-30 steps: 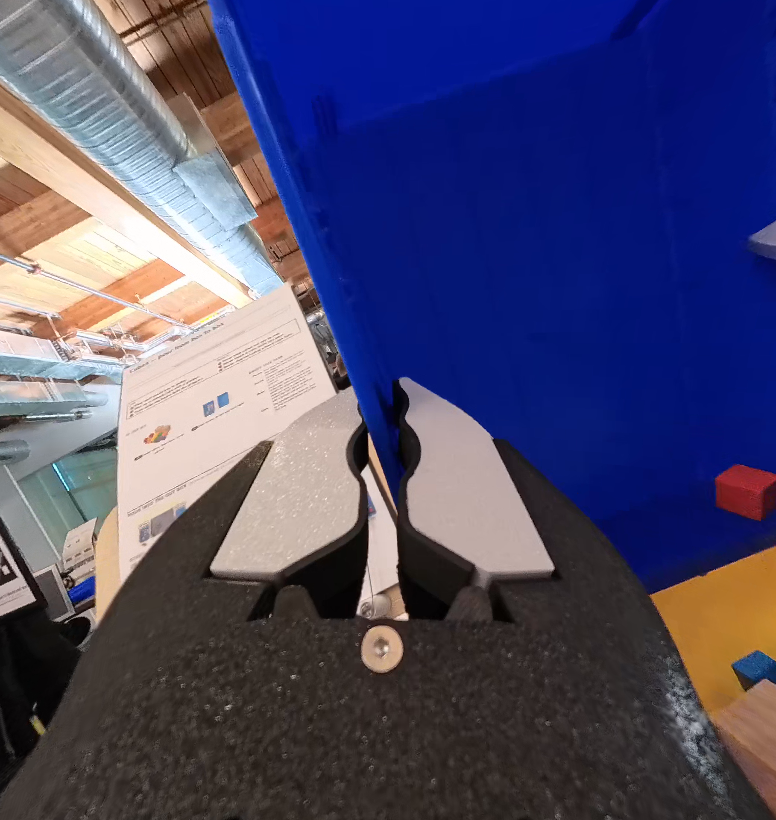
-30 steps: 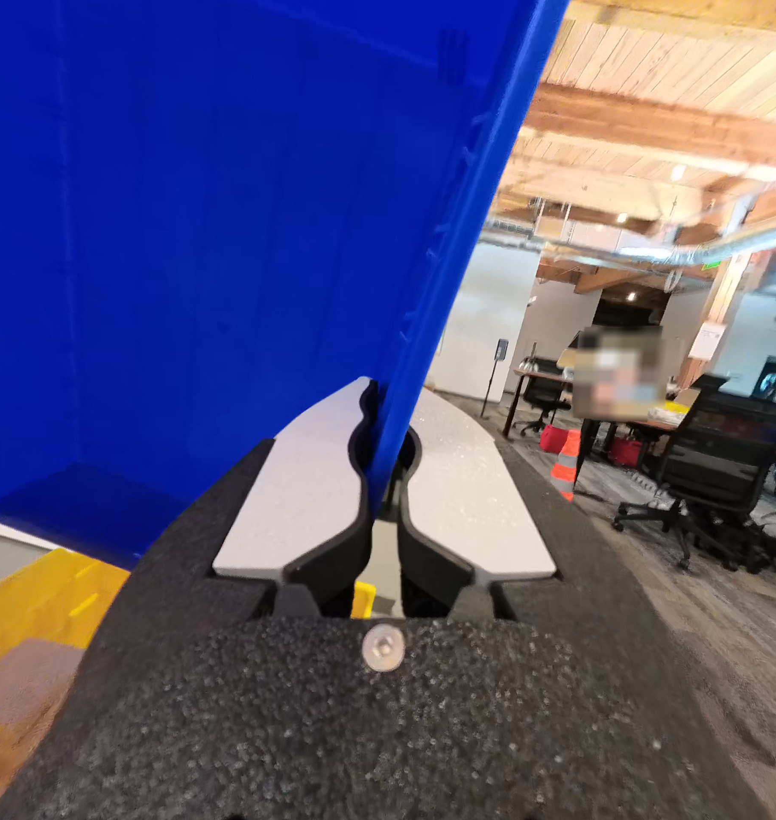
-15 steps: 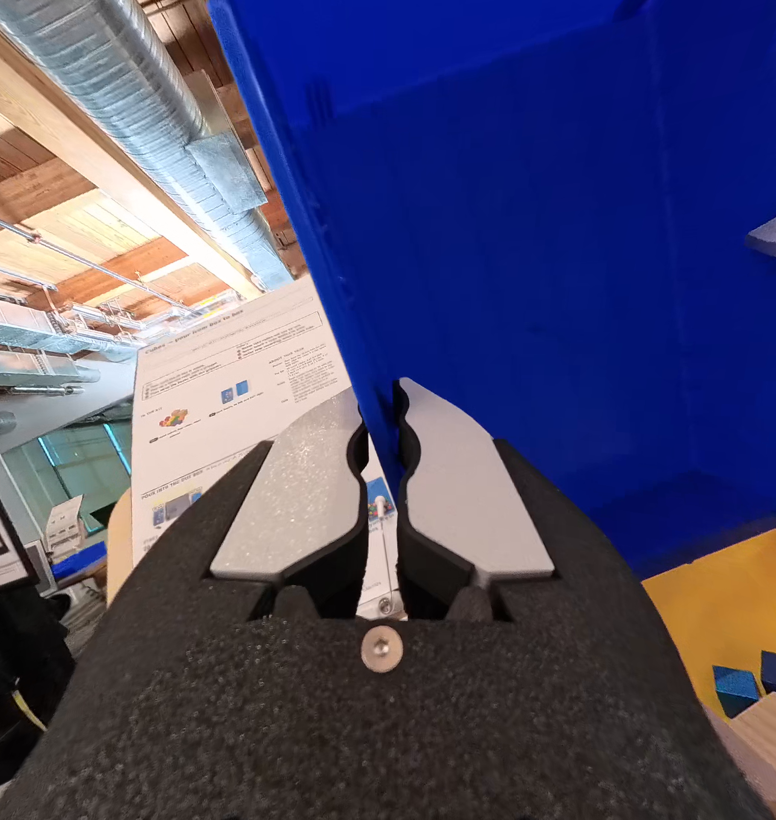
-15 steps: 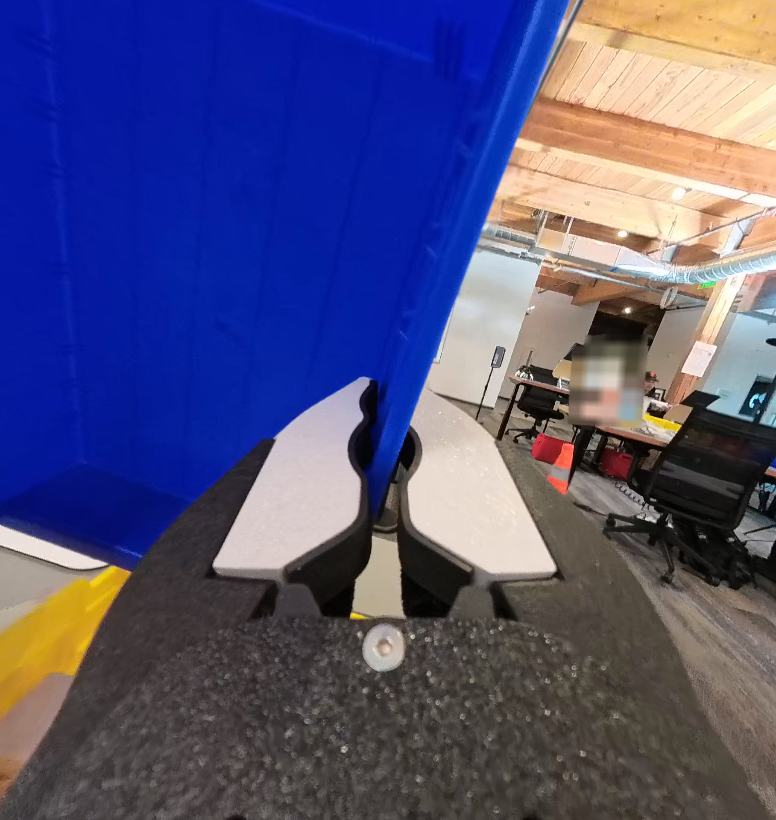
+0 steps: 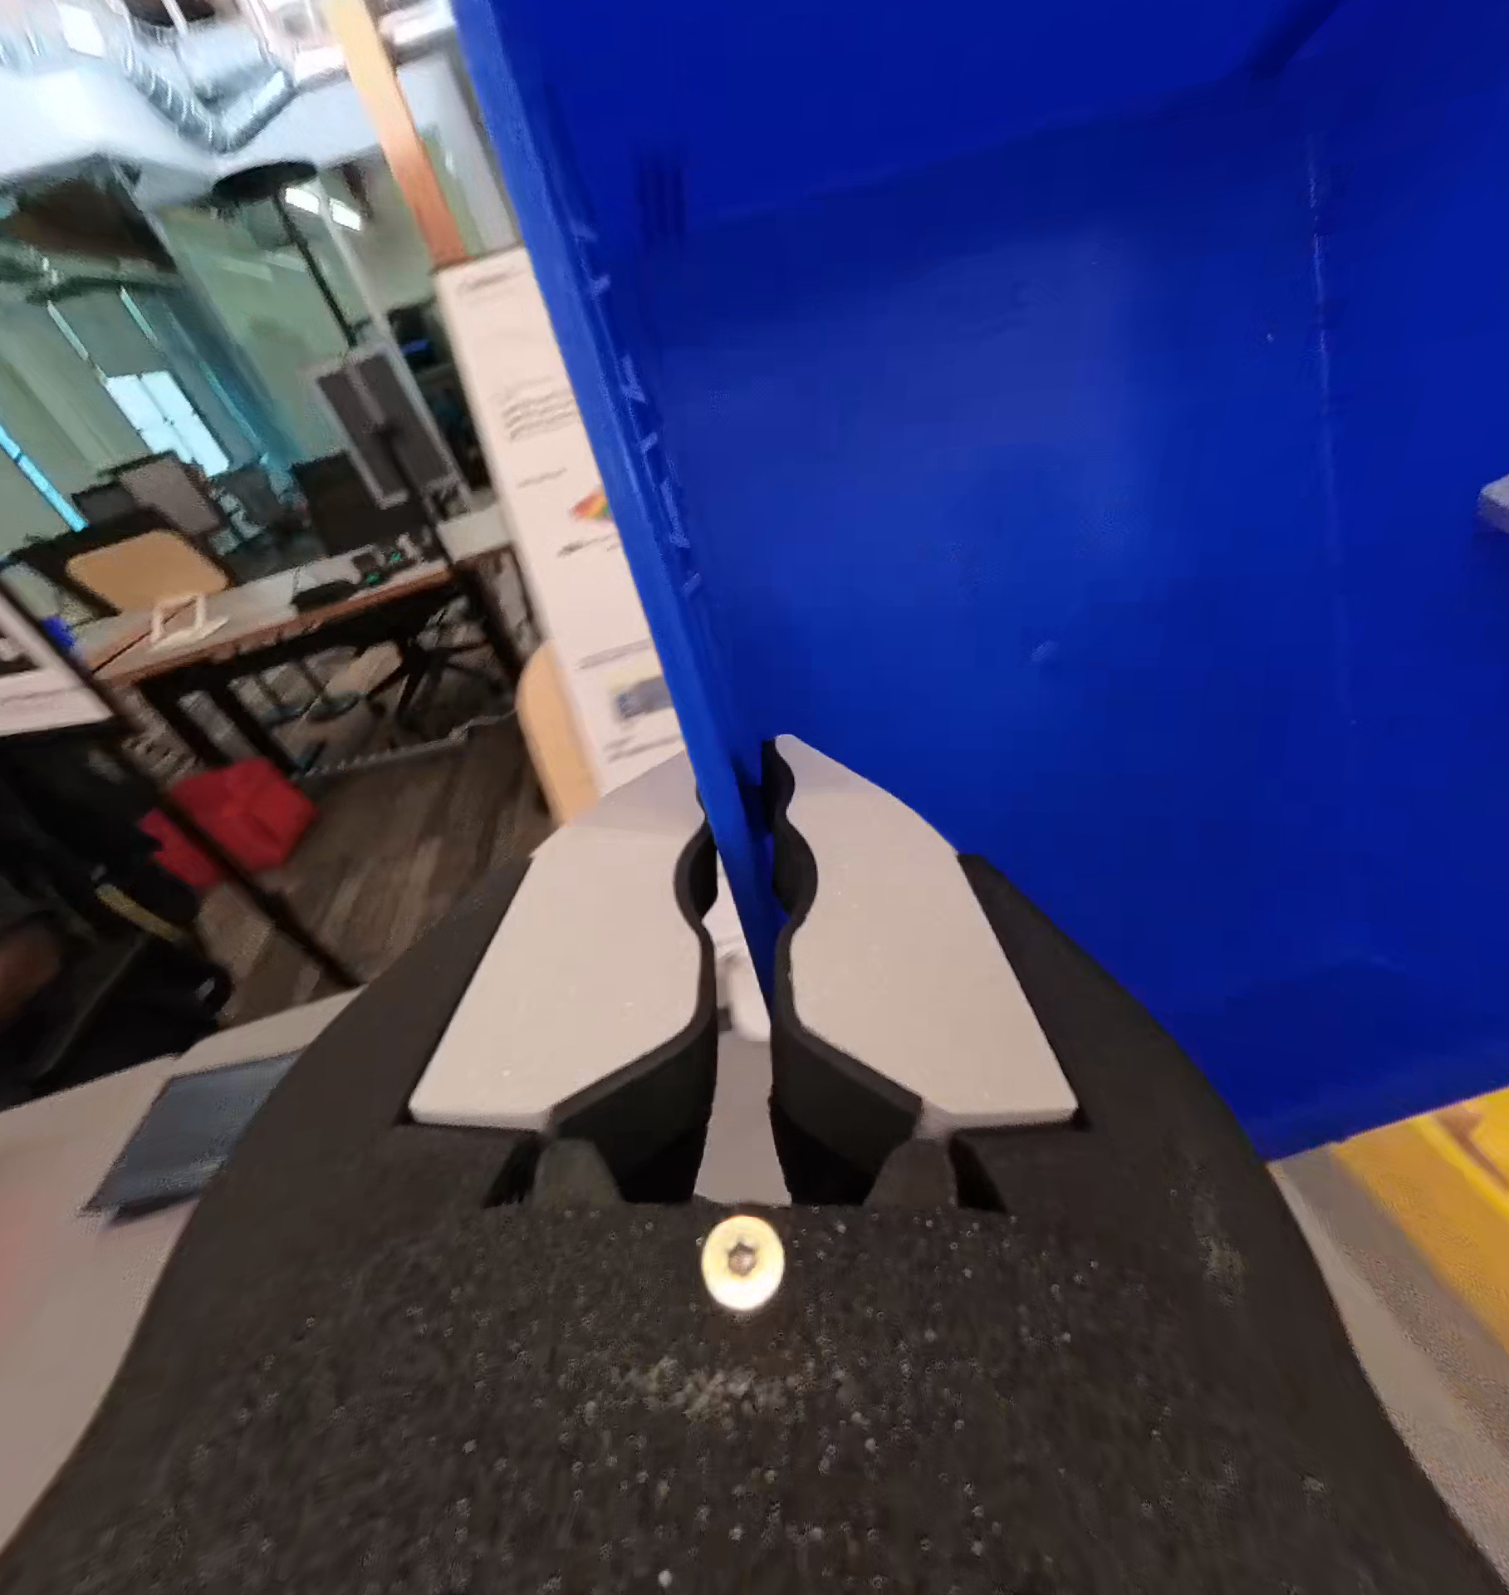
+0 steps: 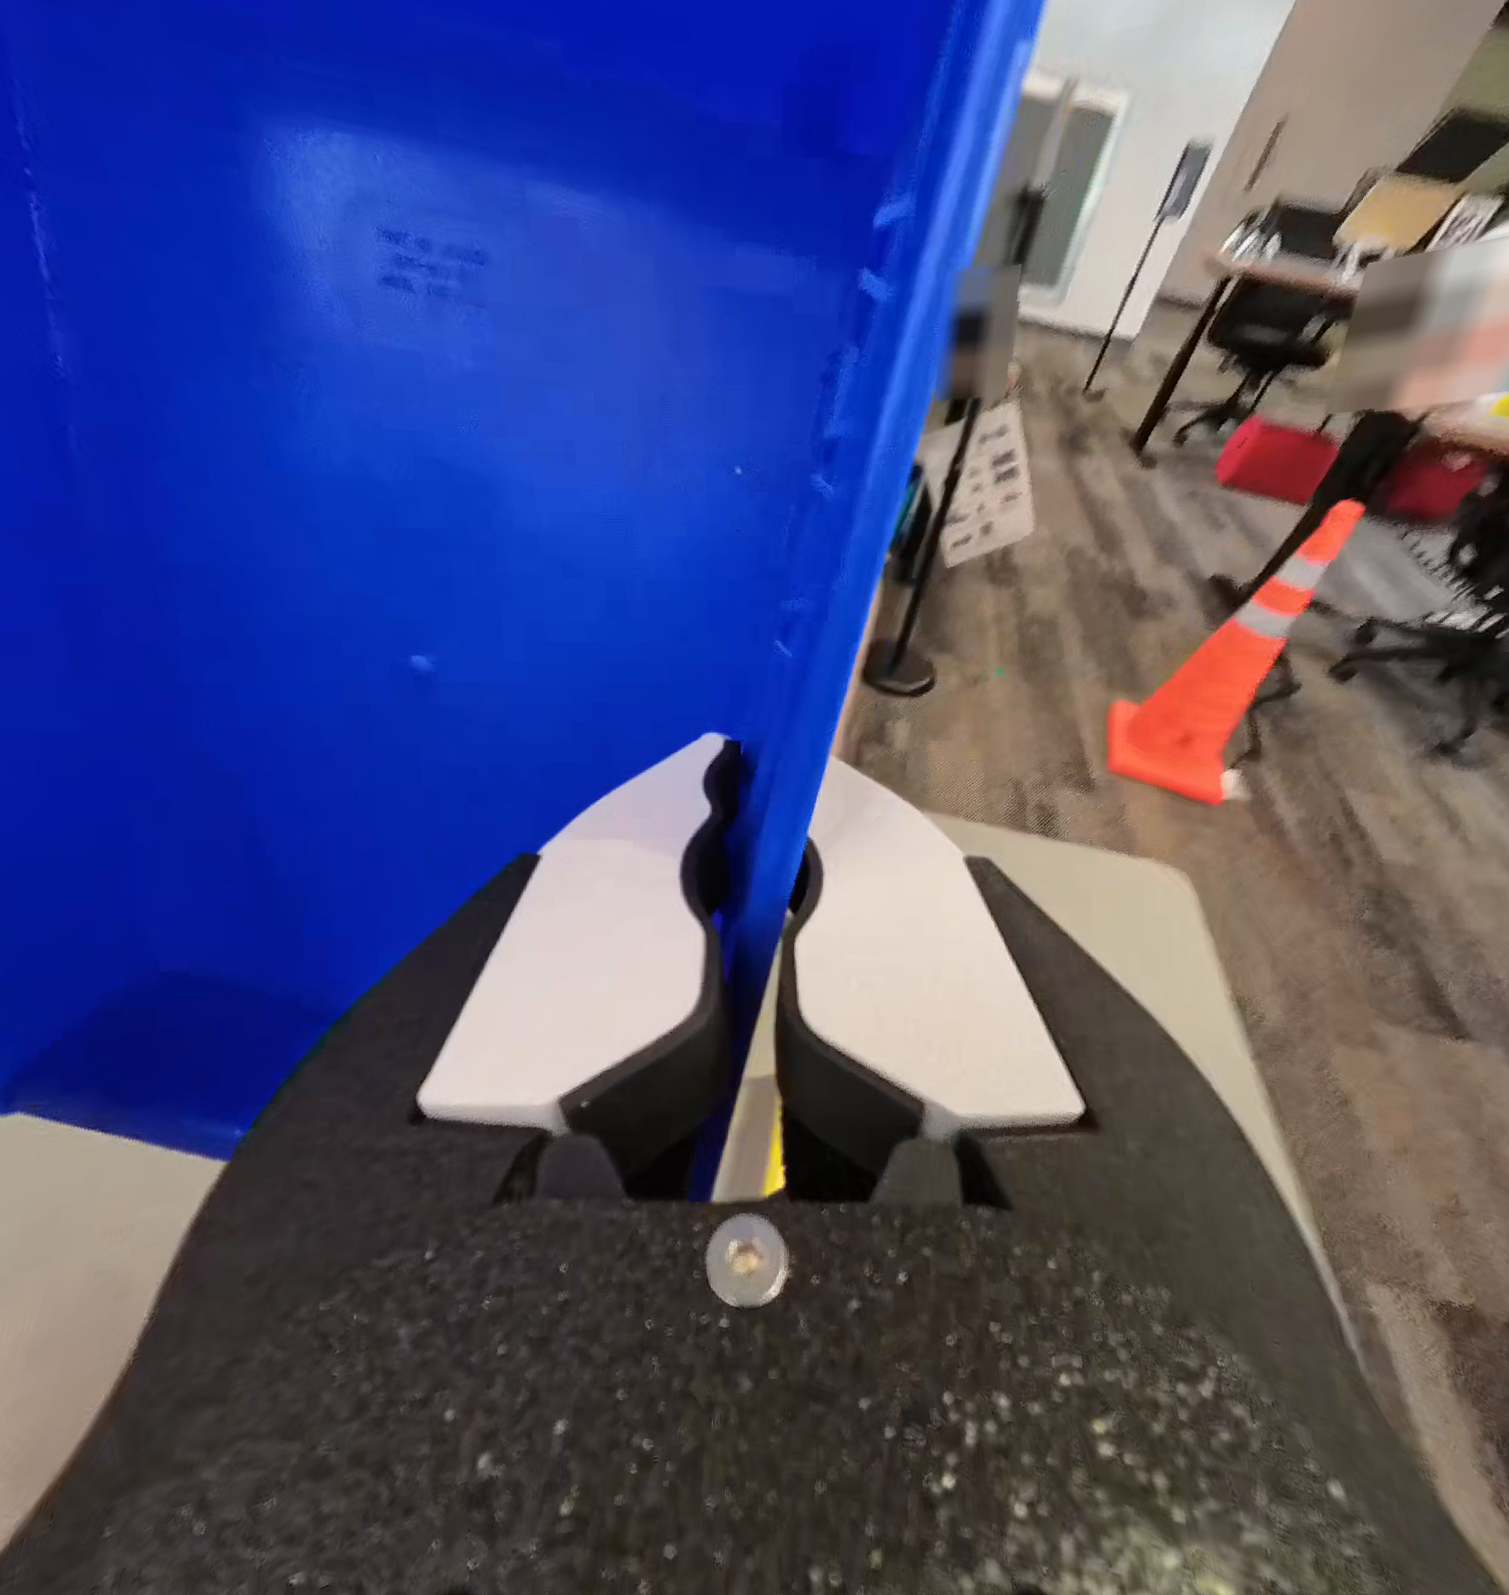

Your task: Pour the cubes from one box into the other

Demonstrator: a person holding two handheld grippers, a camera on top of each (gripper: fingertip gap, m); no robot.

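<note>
Since a second ago the ceiling beams and ductwork have dropped out of both my views, and I now look level at desks, chairs and floor; the red cube and the blue cubes that showed low in my left view are gone from sight. Both my tools are clamped on the blue box [image 5: 1078,518]: my left gripper [image 5: 738,777] pinches its left wall between the grey fingers [image 5: 587,967], and my right gripper [image 6: 768,777] pinches its right wall. Its open inside faces me in both views and shows no cubes. Below its near edge, a corner of the yellow box [image 5: 1458,1182] shows at the far right of my left view, on the grey table [image 6: 60,1226]. An orange traffic cone [image 6: 1208,682] stands on the floor, right of the blue box.
</note>
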